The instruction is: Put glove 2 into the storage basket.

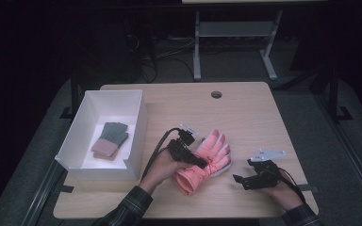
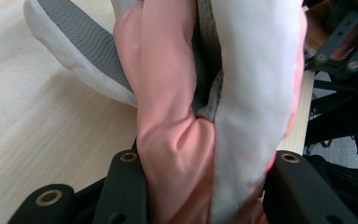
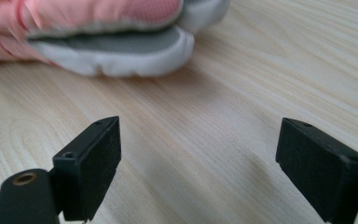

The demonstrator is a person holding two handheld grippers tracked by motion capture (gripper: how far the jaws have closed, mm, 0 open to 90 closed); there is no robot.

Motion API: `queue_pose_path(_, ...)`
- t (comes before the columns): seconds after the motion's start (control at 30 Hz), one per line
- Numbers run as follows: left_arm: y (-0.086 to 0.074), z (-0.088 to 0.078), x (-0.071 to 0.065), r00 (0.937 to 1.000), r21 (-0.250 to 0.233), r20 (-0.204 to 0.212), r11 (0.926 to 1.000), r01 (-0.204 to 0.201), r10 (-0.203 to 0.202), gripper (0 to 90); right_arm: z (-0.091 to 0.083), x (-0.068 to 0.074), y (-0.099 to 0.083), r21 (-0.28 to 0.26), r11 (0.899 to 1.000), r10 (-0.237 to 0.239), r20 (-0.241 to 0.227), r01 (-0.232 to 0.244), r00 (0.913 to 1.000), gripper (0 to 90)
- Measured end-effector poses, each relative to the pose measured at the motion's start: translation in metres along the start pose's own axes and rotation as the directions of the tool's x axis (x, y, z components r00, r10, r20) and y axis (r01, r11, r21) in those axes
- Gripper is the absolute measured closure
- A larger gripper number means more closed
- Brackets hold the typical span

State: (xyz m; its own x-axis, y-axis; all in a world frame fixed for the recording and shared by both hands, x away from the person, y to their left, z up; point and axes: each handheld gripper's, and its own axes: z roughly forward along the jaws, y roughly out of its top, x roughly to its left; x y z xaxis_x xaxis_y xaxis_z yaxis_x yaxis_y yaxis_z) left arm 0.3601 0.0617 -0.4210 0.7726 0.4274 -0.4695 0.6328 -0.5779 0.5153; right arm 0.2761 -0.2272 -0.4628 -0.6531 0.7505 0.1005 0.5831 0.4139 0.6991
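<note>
Pink-and-white padded fabric gloves (image 1: 206, 162), stacked at the table's (image 1: 245, 113) middle, sit pinched at the wrist in the left gripper (image 1: 202, 162) while the right gripper (image 1: 239, 181) waits agape nearby, so lifting them toward the white open box (image 1: 136, 122) seems next.

A light wooden bench (image 1: 245, 113) fills the middle of the frame. A white box (image 1: 139, 129) sits at its left side, a pink glove (image 1: 207, 157) lies near the lower centre.

The glove (image 1: 206, 160) lies mid-table (image 1: 245, 108), the box (image 1: 93, 111) to its left, the right tool (image 1: 239, 180) to its right.
</note>
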Motion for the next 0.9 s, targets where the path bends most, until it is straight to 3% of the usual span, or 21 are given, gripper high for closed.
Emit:
queue_pose_path(0.37, 0.010, -0.038, -0.012, 0.9996, -0.037, -0.028, 0.9993, -0.007, 0.006, 61.7, 0.002, 0.001, 0.000, 0.000, 1.000, -0.020, 0.002, 0.020, 0.9998, 13.7)
queue_pose_path(0.73, 0.019, -0.077, -0.019, 0.9982, -0.073, -0.059, 0.9973, 0.005, -0.009, 61.6, 0.004, 0.002, 0.000, -0.009, 1.000, -0.009, 0.003, 0.009, 1.0000, 13.7)
queue_pose_path(0.9, 0.021, -0.097, -0.022, 0.9972, -0.089, -0.075, 0.9960, 0.000, -0.006, 61.6, 0.006, 0.004, 0.000, -0.012, 0.999, -0.032, 0.005, 0.032, 0.9995, 13.7)
